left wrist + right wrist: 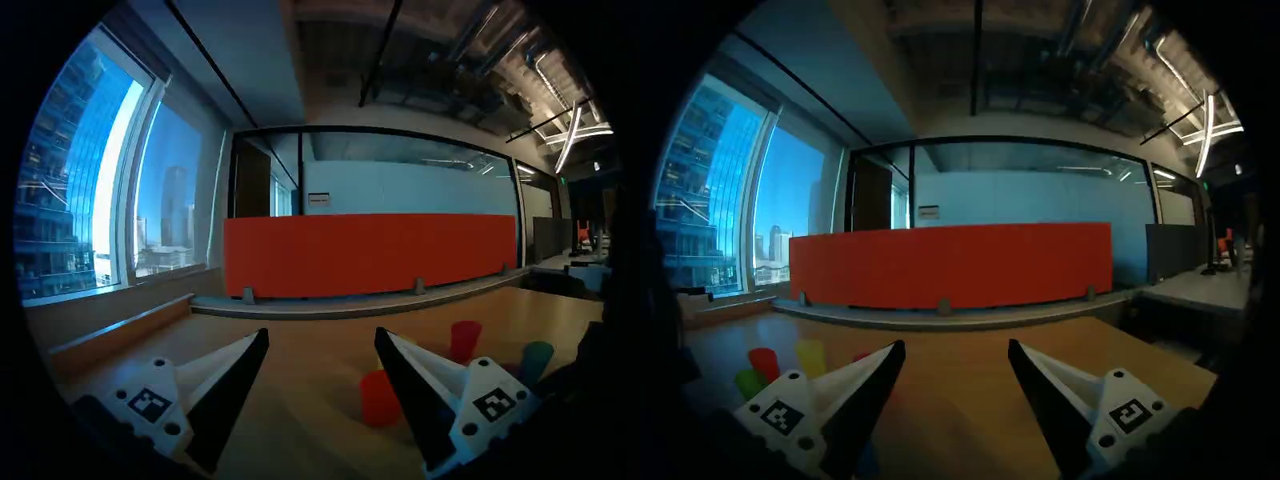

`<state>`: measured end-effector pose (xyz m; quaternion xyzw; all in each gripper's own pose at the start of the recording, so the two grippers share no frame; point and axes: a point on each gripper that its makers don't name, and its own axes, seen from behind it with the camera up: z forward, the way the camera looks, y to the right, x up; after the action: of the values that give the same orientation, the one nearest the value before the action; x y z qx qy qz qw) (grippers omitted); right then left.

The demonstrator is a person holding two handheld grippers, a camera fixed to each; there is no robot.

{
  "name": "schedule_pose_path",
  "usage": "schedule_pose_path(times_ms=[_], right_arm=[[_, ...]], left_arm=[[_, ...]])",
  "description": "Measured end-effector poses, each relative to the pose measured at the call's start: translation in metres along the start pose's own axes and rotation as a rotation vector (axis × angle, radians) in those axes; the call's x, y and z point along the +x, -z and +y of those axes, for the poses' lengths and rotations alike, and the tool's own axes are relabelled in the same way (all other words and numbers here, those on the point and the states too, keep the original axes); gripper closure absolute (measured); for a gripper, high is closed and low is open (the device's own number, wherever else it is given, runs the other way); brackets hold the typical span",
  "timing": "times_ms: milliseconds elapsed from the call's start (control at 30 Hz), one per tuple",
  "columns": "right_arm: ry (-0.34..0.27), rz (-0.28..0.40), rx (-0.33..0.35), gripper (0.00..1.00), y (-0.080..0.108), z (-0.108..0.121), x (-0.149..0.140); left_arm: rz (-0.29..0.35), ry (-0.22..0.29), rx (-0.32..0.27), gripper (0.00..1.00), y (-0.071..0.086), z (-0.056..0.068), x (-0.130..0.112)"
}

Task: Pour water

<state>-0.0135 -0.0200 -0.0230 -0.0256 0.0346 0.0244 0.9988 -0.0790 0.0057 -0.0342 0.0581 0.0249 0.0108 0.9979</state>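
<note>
Several plastic cups stand on the wooden table point(320, 352). In the left gripper view a red cup point(378, 398) sits close in front, just left of the right finger, with a second red cup point(465, 339) and a teal cup point(535, 360) farther right. My left gripper point(321, 346) is open, nothing between its fingers. In the right gripper view a red cup point(764, 364), a yellow cup point(810, 357) and a green cup point(748, 382) stand at the lower left behind the left finger. My right gripper point(955, 354) is open and holds nothing.
A long red divider panel point(368, 252) runs along the table's far edge. Large windows point(88, 200) line the left wall. Another desk point(1200, 292) stands off to the right.
</note>
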Motion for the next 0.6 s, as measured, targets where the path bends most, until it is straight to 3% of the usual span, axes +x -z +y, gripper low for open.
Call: schedule_pose_path(times_ms=[200, 600], right_arm=[[0.011, -0.009, -0.017, 0.0, 0.0, 0.007, -0.001], [-0.025, -0.032, -0.027, 0.0, -0.001, 0.008, 0.0]], left_arm=[[0.01, -0.003, 0.028, 0.02, -0.001, -0.004, -0.007], [-0.007, -0.025, 0.058, 0.01, -0.002, -0.011, -0.038]])
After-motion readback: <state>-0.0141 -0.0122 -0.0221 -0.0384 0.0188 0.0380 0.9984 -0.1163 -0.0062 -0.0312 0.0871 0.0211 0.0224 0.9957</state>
